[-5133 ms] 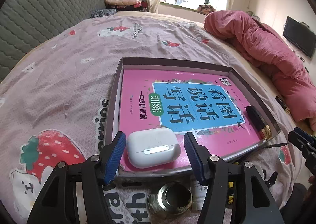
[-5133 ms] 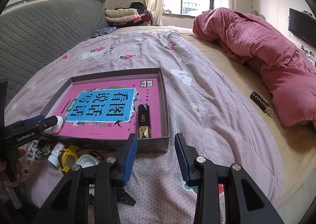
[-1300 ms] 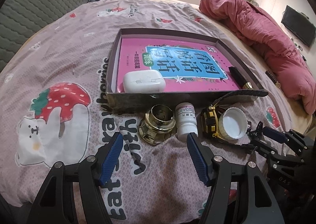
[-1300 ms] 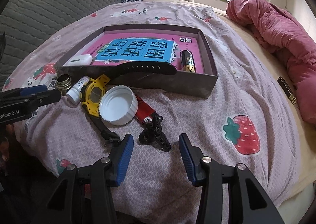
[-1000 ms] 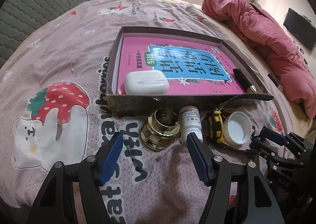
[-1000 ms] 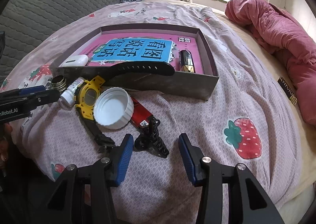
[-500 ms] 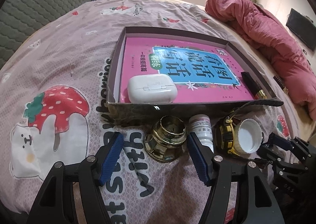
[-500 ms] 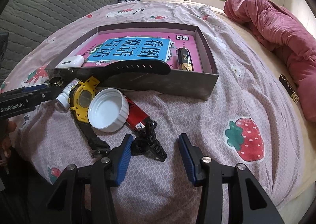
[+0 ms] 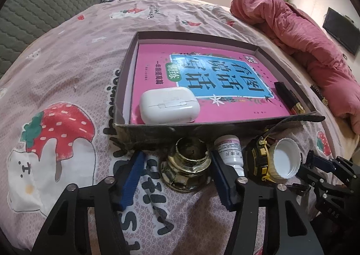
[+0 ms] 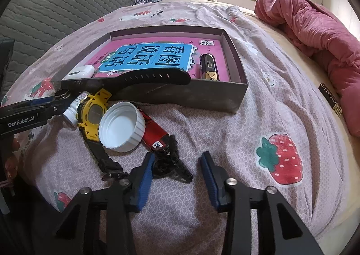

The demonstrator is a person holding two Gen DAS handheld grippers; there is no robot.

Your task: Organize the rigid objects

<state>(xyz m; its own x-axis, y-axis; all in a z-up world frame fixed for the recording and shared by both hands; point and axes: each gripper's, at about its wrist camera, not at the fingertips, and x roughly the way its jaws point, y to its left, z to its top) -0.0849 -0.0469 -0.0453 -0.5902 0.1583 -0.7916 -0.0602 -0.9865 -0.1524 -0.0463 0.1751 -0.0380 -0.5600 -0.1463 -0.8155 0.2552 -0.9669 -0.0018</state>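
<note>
My left gripper (image 9: 177,162) straddles a brass knob (image 9: 186,171) lying on the bedsheet; its jaws are closing, with a gap still showing on the left side. Beside the knob lie a small white bottle (image 9: 230,153), a yellow-black watch (image 9: 258,160) and a white cap (image 9: 285,158). My right gripper (image 10: 177,160) is closing around a small black jointed piece (image 10: 173,165), the right pad still apart from it. A grey box (image 10: 202,95) holds a pink book (image 9: 202,68), a white earbud case (image 9: 169,105) and a black-gold tube (image 10: 209,68).
A red tube (image 10: 155,131) lies under the cap, and the watch's black strap (image 10: 153,78) rests across the box's front rim. A pink quilt (image 10: 315,23) is heaped at the right. A black-gold stick (image 10: 330,97) lies near it. A grey padded headboard (image 10: 56,7) stands at the left.
Both grippers have come closer to the items and their jaws have narrowed. The brass knob now sits between the left fingers, the black jointed piece between the right ones.
</note>
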